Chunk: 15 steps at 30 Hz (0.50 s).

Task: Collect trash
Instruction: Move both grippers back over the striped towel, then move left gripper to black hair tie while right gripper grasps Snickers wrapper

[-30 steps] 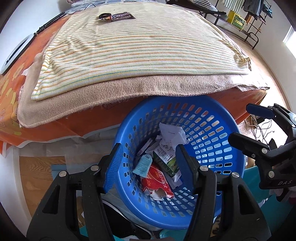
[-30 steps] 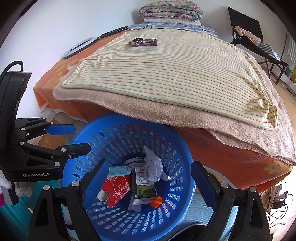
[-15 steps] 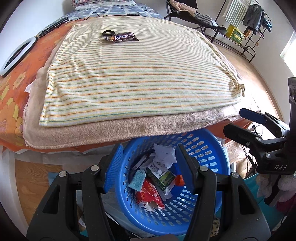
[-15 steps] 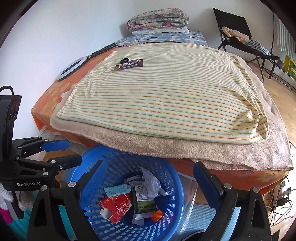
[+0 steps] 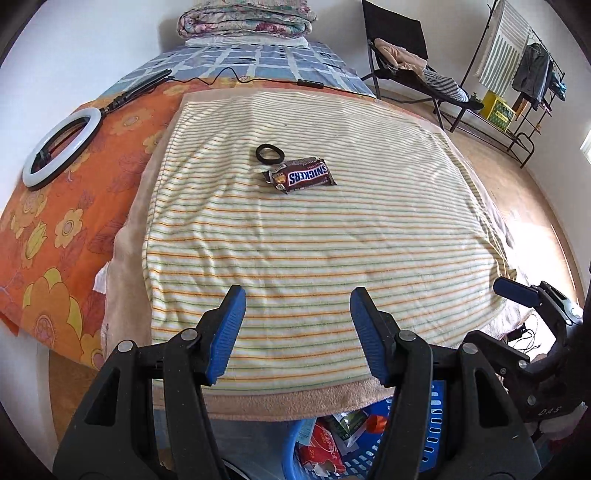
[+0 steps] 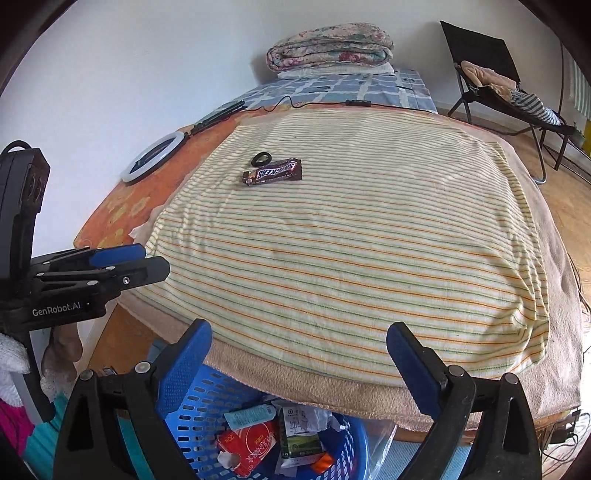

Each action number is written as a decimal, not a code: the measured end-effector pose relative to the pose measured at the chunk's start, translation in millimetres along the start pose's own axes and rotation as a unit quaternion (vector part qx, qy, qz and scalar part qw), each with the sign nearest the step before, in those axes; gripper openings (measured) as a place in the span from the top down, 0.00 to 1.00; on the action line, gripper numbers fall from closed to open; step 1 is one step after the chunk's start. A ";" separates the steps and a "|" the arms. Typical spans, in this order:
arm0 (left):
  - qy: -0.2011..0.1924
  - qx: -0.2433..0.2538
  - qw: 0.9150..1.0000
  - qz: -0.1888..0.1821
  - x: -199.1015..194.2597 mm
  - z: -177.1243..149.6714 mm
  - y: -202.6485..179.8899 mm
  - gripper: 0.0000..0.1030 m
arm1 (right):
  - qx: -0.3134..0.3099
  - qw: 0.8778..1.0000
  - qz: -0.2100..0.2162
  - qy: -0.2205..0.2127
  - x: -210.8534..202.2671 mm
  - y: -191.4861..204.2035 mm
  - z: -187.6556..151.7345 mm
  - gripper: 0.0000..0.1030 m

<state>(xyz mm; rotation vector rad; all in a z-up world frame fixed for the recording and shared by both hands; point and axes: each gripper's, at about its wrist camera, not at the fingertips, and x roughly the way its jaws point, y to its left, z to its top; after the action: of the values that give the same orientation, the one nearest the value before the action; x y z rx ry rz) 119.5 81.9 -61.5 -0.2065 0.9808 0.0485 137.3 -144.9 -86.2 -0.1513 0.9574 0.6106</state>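
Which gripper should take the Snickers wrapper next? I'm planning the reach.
Probably the left gripper: the Snickers wrapper lies almost straight ahead between its open fingers. From the right gripper, also open and empty, it sits off to the left.

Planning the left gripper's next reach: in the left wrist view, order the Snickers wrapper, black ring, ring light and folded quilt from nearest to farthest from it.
From the left gripper:
1. Snickers wrapper, straight ahead on the striped blanket.
2. Black ring, just beyond the wrapper, slightly left.
3. Ring light, far left on the orange sheet.
4. Folded quilt, at the bed's far end.
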 end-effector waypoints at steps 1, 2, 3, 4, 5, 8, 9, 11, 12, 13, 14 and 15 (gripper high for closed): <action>-0.002 -0.002 1.000 0.002 2.6 6.6 3.6 0.41 | -0.005 1.000 0.001 -0.004 1.4 1.8 5.3 0.06; -0.003 -0.003 1.000 0.004 5.7 13.1 6.6 0.41 | -0.010 1.000 0.001 -0.007 3.0 2.9 10.2 0.06; -0.005 -0.002 1.000 0.007 8.7 18.7 9.3 0.41 | -0.013 1.000 0.003 -0.010 4.8 3.9 15.2 0.06; -0.008 -0.001 1.000 0.010 11.8 24.2 11.3 0.41 | -0.015 1.000 0.006 -0.013 6.7 4.5 19.8 0.06; -0.011 0.001 1.000 0.011 14.8 28.5 13.2 0.41 | -0.017 1.000 0.008 -0.016 9.0 5.1 25.0 0.06; -0.011 0.001 1.000 0.010 25.4 43.1 17.7 0.41 | -0.024 1.000 0.004 -0.019 18.5 5.8 40.4 0.06; -0.011 0.000 1.000 0.008 27.6 47.0 18.4 0.41 | -0.023 1.000 -0.003 -0.020 22.7 4.8 46.1 0.06; -0.010 0.001 1.000 0.004 34.8 56.5 20.3 0.41 | -0.017 1.000 -0.006 -0.018 32.8 1.2 56.8 0.06; -0.011 0.002 1.000 0.005 38.6 61.6 21.7 0.41 | -0.011 1.000 -0.006 -0.016 38.1 -1.7 61.9 0.06; -0.011 0.002 1.000 0.006 42.5 66.7 23.1 0.41 | -0.005 1.000 -0.004 -0.015 42.9 -4.6 66.5 0.06; -0.012 0.002 1.000 0.006 46.2 72.1 24.6 0.41 | 0.003 1.000 -0.003 -0.014 47.3 -8.7 70.6 0.06; -0.012 0.000 1.000 0.005 50.1 77.0 26.5 0.41 | 0.011 1.000 0.001 -0.012 52.2 -12.1 74.9 0.06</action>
<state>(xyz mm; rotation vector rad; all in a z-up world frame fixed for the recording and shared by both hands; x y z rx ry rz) 207.0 120.3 -65.6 -0.2005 0.9586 0.0593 220.0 -104.3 -86.4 -0.1228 0.9402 0.6014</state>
